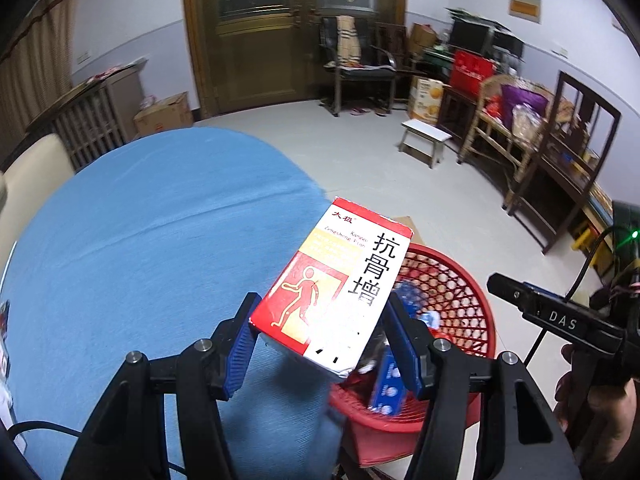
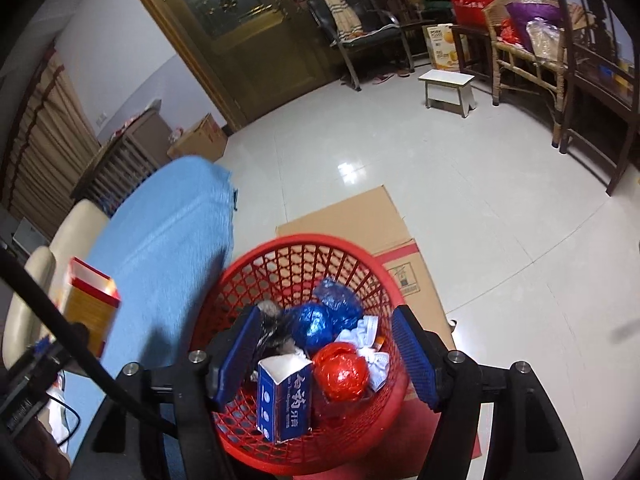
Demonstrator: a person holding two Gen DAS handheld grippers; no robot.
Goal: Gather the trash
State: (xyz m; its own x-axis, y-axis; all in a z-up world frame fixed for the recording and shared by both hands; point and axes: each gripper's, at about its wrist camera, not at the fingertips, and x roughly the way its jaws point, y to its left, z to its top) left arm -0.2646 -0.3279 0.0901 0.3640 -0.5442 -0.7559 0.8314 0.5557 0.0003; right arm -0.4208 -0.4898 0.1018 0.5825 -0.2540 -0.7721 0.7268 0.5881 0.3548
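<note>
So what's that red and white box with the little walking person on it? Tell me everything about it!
The box is cardboard, red and white with a yellow panel, a red walking figure and big black Chinese letters. Its near bottom corner looks dented. It sits tilted between the blue fingers of the left gripper, which seem to pinch its sides. It is at the edge of the blue table, partly over the red basket. In the right wrist view its end looks open.

Dim w/ floor (image 2: 400, 152) glare; edges maybe blurred.

both views look down, sharing the red basket (image 1: 452, 280) (image 2: 304, 252).
</note>
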